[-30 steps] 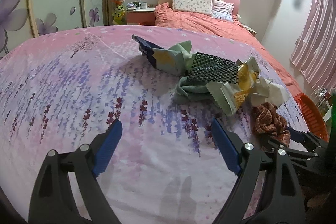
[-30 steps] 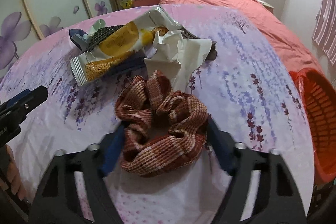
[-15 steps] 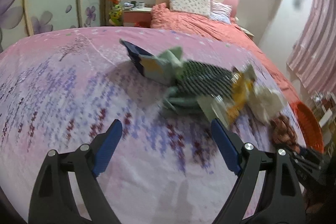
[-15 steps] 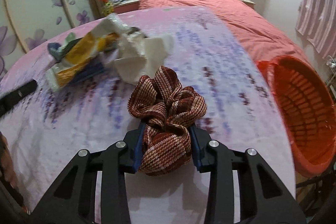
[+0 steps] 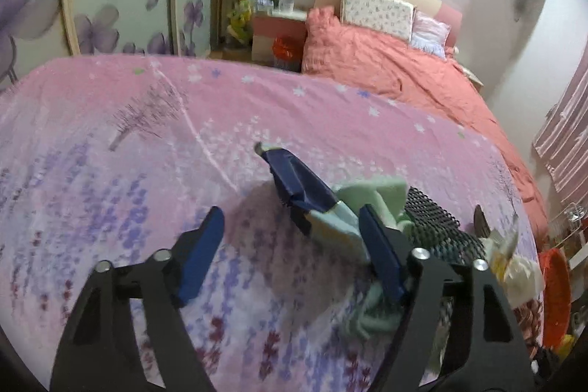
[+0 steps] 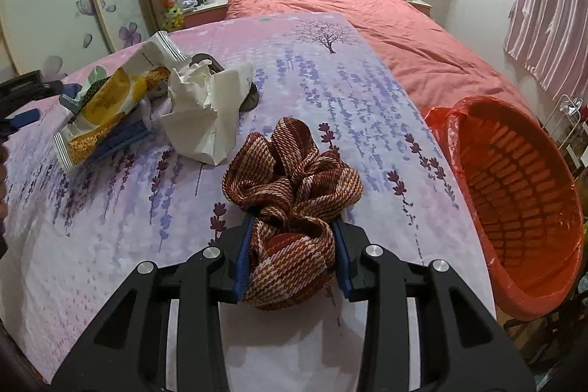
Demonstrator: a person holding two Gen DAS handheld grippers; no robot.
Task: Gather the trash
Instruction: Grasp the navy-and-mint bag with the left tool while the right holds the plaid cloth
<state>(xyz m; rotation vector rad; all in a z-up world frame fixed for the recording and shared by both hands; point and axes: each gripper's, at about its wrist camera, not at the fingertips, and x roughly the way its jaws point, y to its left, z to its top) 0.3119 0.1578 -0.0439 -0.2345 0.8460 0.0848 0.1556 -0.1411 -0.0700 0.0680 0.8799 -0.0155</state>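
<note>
The left gripper (image 5: 290,241) hung wide open and empty over the lavender-print cover (image 5: 110,171). A dark blue wrapper (image 5: 294,182) lay just ahead of it and toward its right finger, its long axis running from a pointed end at the far left down toward the near right, where it met some pale green packaging (image 5: 371,193) and a black mesh piece (image 5: 433,219). That wrapper sat closer to the left gripper than to the other one, so it looked like the left side's likely next pick; the gripper would need to shift right to centre on it.

Further right, a yellow snack bag (image 6: 106,105) and crumpled white paper (image 6: 205,112) lay on the cover, well apart from the right gripper (image 6: 292,256). That gripper was clamped on a brown plaid scrunchie (image 6: 294,186), pinched at its near end, with its ruffled bulk fanning forward beyond the fingertips. The orange basket (image 6: 522,171) stood to the right, beside the cover's edge, its mouth tipped toward the camera. Carrying the scrunchie there seemed to call for a swing to the right.
</note>
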